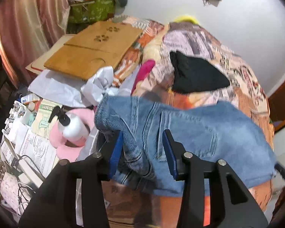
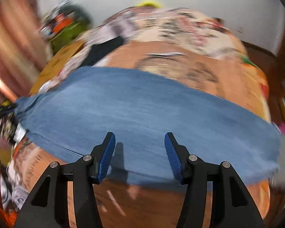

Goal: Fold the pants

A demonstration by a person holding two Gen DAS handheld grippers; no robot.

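Blue denim pants [image 1: 199, 133] lie across a patterned orange bedspread [image 1: 199, 43]. In the left wrist view my left gripper [image 1: 142, 144] is open over their bunched waist end, with a fold of denim rising between the blue pads [image 1: 115, 152]. In the right wrist view the pants [image 2: 142, 114] stretch as a flat blue band across the bed. My right gripper [image 2: 139, 152] is open just above their near edge, holding nothing. That view is motion-blurred.
A black garment [image 1: 195, 76] lies on the bedspread beyond the pants. A wooden lap tray [image 1: 93, 47], white paper [image 1: 66, 87], a pink cushion [image 1: 70, 140] with a pump bottle [image 1: 74, 125], and papers and cables crowd the left bedside. A pink curtain [image 1: 24, 22] hangs far left.
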